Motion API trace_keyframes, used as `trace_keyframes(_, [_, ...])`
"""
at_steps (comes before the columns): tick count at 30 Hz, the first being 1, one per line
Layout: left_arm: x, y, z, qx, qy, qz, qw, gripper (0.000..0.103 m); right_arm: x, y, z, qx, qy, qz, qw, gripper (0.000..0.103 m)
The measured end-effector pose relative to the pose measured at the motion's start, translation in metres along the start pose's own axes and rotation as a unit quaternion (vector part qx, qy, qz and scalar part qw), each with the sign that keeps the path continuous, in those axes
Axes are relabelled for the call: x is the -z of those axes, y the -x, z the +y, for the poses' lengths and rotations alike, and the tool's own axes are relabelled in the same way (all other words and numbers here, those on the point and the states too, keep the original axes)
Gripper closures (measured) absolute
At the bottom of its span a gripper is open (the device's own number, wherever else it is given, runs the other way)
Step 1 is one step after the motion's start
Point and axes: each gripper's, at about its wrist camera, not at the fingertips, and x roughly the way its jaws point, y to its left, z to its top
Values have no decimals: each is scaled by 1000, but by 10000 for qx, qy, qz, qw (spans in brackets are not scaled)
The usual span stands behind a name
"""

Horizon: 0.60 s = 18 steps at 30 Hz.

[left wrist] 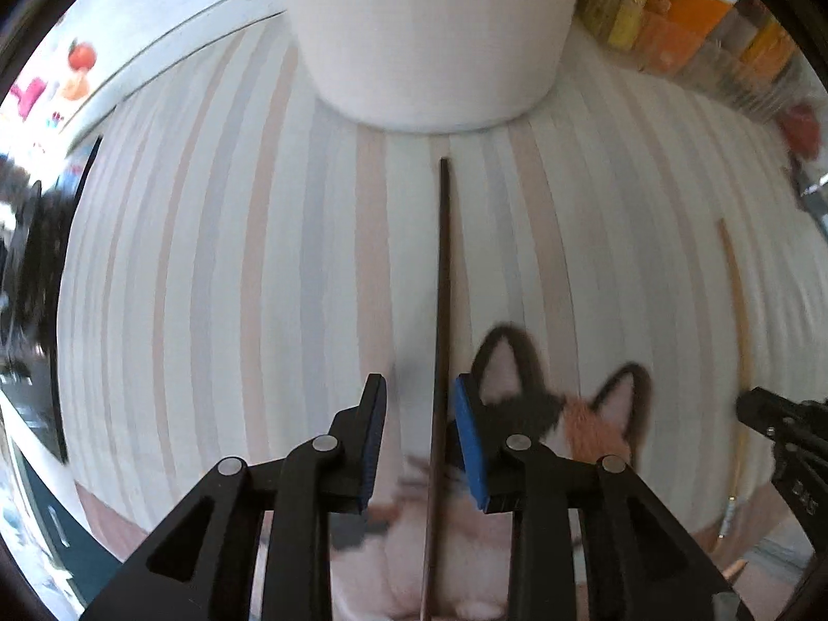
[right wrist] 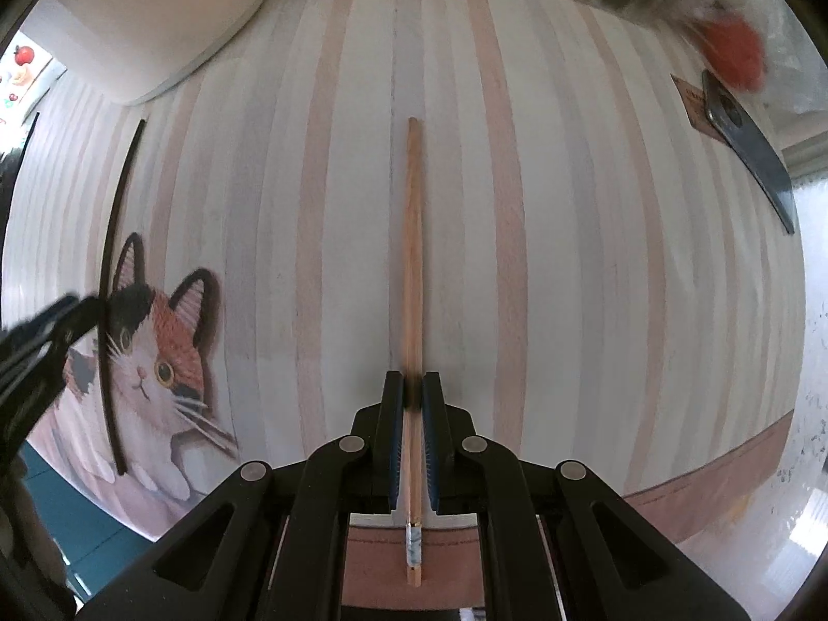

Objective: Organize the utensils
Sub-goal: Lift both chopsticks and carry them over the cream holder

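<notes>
A thin black chopstick (left wrist: 443, 279) lies on the striped mat (left wrist: 217, 259), running straight away between my left gripper's fingers. My left gripper (left wrist: 420, 398) is open, its blue pads on either side of the stick without touching it. A white holder (left wrist: 429, 36) stands just beyond the stick's far tip. In the right wrist view a wooden chopstick (right wrist: 413, 238) lies lengthwise on the mat (right wrist: 569, 238). My right gripper (right wrist: 413, 393) is shut on the wooden chopstick near its decorated end. The black chopstick (right wrist: 111, 279) and the white holder (right wrist: 155, 15) show at the left there.
A cat picture (right wrist: 155, 357) is printed on the mat's near left part. Colourful packages (left wrist: 688, 15) line the back edge. A dark flat tool (right wrist: 750, 150) and a red object (right wrist: 735, 52) lie at the far right. The left gripper's arm (right wrist: 36, 341) shows at the left edge.
</notes>
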Motion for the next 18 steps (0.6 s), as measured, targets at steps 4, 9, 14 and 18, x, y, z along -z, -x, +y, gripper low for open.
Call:
trace_keyframes(4, [2, 0, -4, 5, 135, -60, 9999, 99, -11, 0, 4, -79, 78, -16, 9999, 96])
trace_keyframes(9, [9, -5, 23, 142, 947, 198, 9952, 99, -26, -1, 20, -209, 237, 47, 9995, 95])
trace_keyframes(14, [33, 1, 50, 347, 1320, 341, 9901, 99, -28, -2, 36, -223, 497, 102, 9985, 95])
trace_keyframes(18, [40, 3, 40, 192, 1165, 291, 9926, 99, -33, -4, 44, -110, 671, 181, 9975, 95])
